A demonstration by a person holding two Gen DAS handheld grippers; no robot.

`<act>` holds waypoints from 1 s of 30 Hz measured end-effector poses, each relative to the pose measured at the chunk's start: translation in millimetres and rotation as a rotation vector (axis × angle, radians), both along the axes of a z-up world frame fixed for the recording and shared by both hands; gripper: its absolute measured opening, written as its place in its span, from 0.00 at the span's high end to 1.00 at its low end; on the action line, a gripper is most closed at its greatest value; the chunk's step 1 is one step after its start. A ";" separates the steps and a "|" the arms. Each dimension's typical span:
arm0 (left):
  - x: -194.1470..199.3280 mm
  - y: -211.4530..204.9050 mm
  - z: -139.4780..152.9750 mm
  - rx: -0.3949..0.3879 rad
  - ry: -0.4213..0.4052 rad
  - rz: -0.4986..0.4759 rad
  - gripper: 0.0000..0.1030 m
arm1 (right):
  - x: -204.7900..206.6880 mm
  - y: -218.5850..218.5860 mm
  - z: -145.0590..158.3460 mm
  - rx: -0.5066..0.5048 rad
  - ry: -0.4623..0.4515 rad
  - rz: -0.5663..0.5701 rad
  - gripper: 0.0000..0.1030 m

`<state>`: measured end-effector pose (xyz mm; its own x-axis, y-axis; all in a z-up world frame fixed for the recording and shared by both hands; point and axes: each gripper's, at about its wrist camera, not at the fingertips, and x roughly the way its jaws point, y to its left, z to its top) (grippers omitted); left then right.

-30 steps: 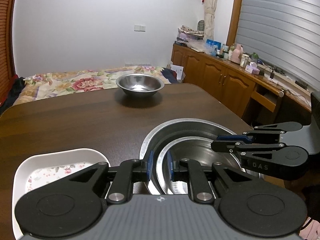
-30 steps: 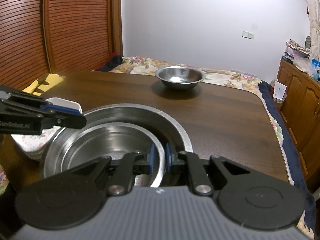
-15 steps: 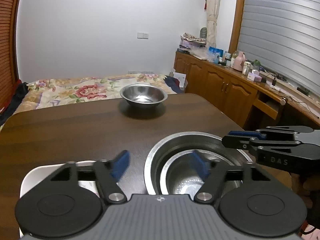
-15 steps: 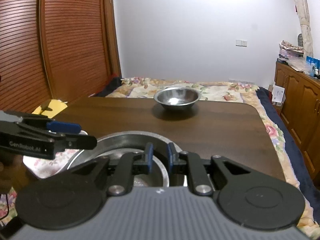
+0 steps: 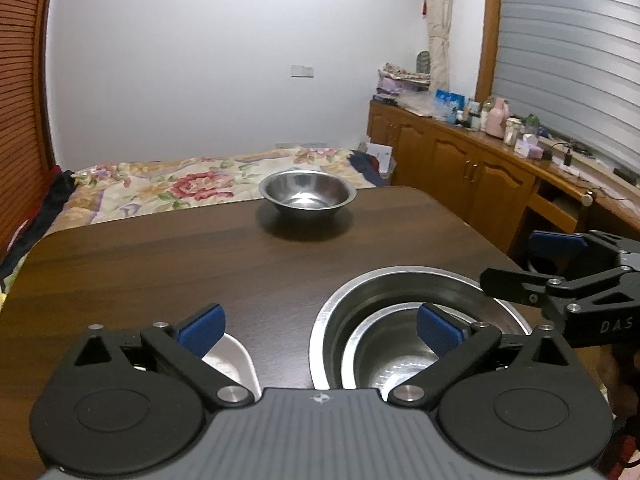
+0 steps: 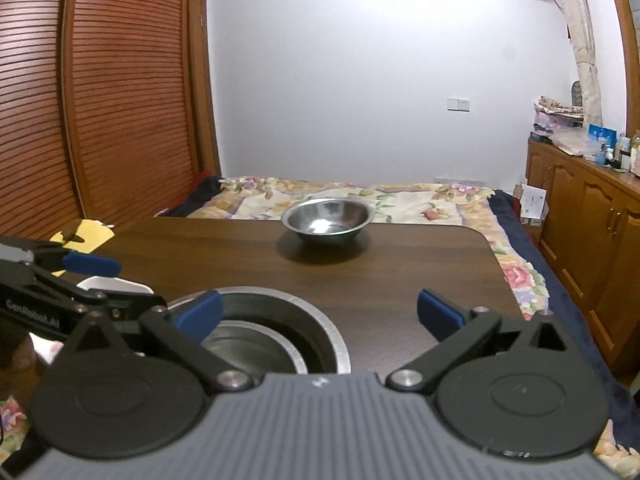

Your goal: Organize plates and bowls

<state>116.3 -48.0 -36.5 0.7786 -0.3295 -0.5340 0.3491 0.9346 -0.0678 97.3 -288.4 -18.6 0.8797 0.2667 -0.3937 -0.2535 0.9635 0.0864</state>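
done: we have one bowl nested in basin | left: far bowl beyond basin on surface | left claw, right claw spread wide, empty

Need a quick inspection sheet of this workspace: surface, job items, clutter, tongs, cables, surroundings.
Surface: dark wooden table, bare in the middle.
Job's things: small steel bowl nested in large steel bowl; lone steel bowl at the far edge; white dish near left.
Clutter: yellow item by the table's left edge.
Grippers: left tongs open, empty; right tongs open, empty.
Cables: some on the cabinet top.
Surroundings: floral bed, wooden cabinets, slatted doors.
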 end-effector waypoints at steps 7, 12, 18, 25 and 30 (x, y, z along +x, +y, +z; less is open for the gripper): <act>1.4 5.5 -0.1 -0.003 0.010 0.035 0.00 | 5.6 -9.2 -1.5 0.011 0.035 -0.074 0.00; 2.2 9.5 3.8 0.004 0.004 0.060 0.00 | 13.0 -19.1 -0.6 0.059 0.076 -0.094 0.00; 7.9 15.4 15.1 0.003 -0.012 0.073 0.00 | 24.4 -23.1 2.2 0.034 0.088 -0.127 0.00; 32.7 22.4 37.1 0.013 -0.029 0.048 0.00 | 50.3 -32.1 15.4 0.013 0.084 -0.078 0.00; 57.2 24.0 49.5 0.008 -0.057 0.025 0.00 | 73.9 -32.5 23.6 -0.029 0.058 -0.033 0.00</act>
<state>173.5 -24.0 13.0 0.8156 -0.3053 -0.4915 0.3285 0.9436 -0.0410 171.2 -320.8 4.9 0.8634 0.2255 -0.4513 -0.2166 0.9736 0.0720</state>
